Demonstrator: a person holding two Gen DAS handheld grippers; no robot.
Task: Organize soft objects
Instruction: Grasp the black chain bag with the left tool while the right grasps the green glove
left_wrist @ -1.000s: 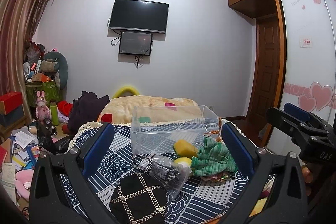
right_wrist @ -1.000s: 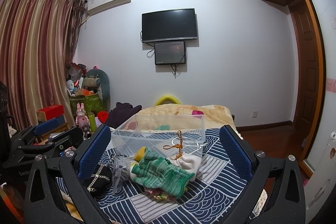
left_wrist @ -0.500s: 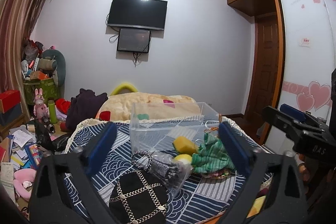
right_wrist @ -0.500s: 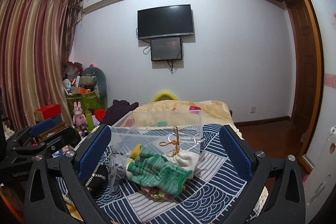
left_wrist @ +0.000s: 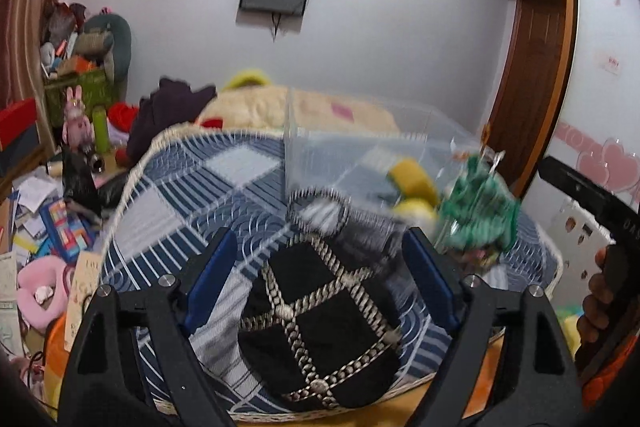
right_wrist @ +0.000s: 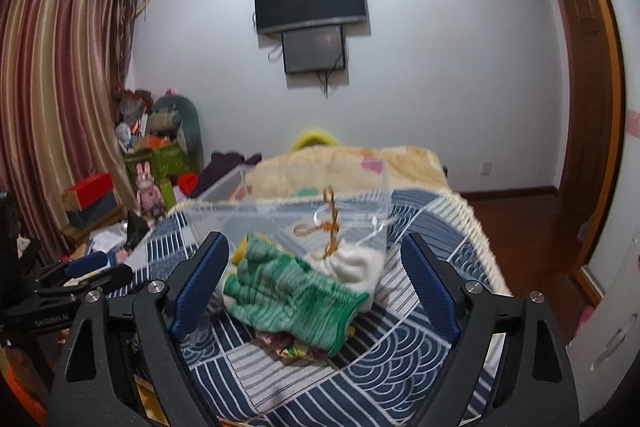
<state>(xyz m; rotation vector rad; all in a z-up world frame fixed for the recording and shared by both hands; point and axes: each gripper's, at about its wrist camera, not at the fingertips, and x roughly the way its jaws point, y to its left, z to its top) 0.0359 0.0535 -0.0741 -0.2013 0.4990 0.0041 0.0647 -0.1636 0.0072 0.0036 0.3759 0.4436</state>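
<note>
A clear plastic box stands on the blue patterned cloth, also in the right wrist view. My left gripper is open, its jaws on either side of a black pouch with chain trim. Behind it lie a clear bag with a grey item, yellow sponges and a green knitted glove. My right gripper is open, straddling the green glove and a white pouch with an orange cord.
The cloth covers a bed with a beige blanket behind the box. Clutter, toys and boxes fill the floor at left. A wardrobe and door stand at right. The right gripper's body shows at the left wrist view's right edge.
Both grippers have dropped and moved forward toward the cloth. The left now brackets the black pouch, the right brackets the green glove. Both stay open.
</note>
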